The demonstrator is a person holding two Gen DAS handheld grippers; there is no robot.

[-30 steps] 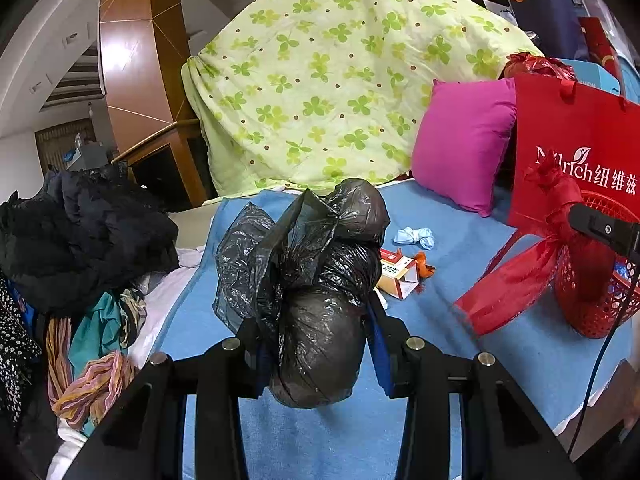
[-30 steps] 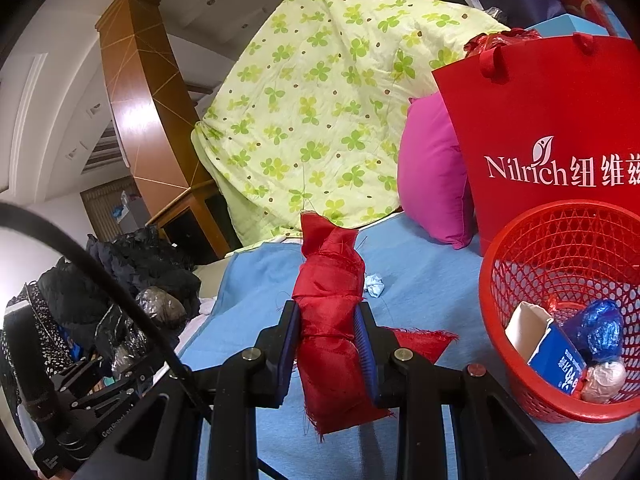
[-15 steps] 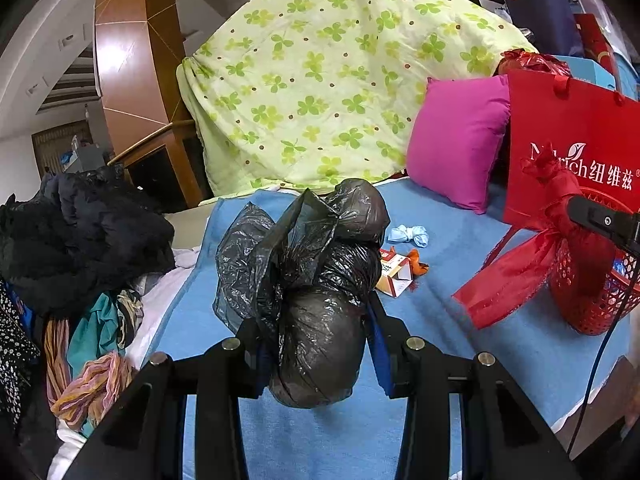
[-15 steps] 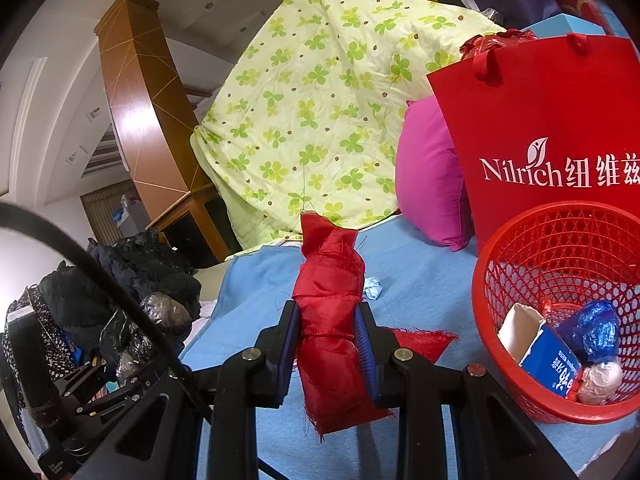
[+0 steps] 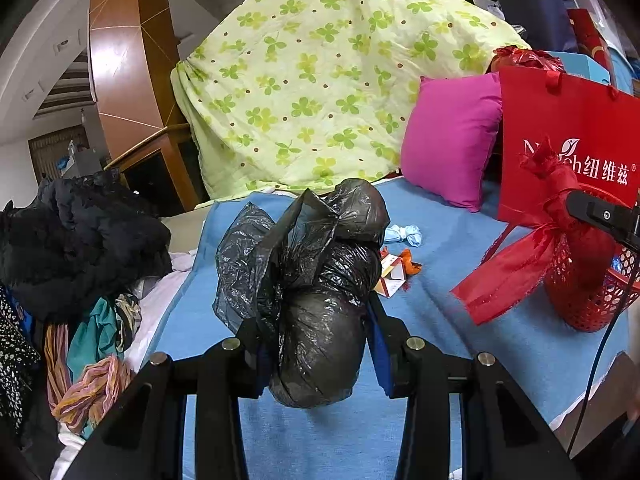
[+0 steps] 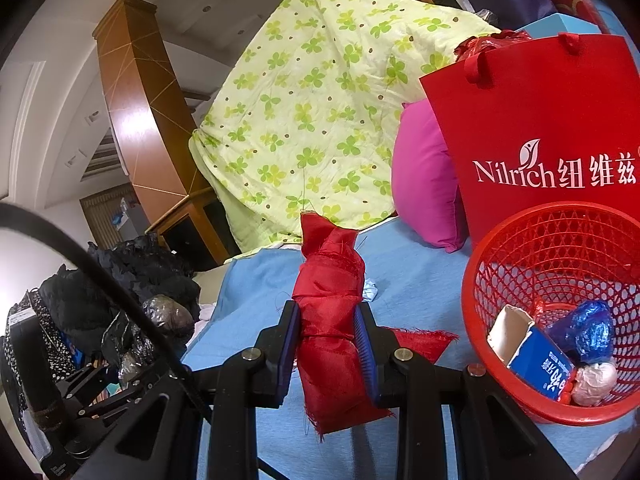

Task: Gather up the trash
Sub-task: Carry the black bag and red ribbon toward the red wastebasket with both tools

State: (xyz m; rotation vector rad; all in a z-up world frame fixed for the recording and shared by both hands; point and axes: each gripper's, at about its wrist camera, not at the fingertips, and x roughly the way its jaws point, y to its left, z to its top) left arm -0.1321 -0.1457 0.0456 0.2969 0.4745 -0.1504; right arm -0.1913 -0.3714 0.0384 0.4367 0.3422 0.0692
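I am clamping my left claw (image 5: 316,340) around a soft, probably light black bag (image 5: 308,280) mid-bulge, my right claw (image 6: 326,344) pinching a limp red cloth (image 6: 330,320) left of the basket (image 6: 560,272).

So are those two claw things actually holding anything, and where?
Yes. The left gripper clamps a black plastic bag at its lower bulge; the right gripper pinches a rolled red cloth around its middle.

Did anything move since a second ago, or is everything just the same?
Hardly anything. The right gripper has edged a little toward the red basket, so the basket looks slightly closer. Nothing was grabbed or dropped: it stays shut on the red cloth, and the left gripper stays shut on the black plastic bag. The scraps on the blue blanket lie as before.
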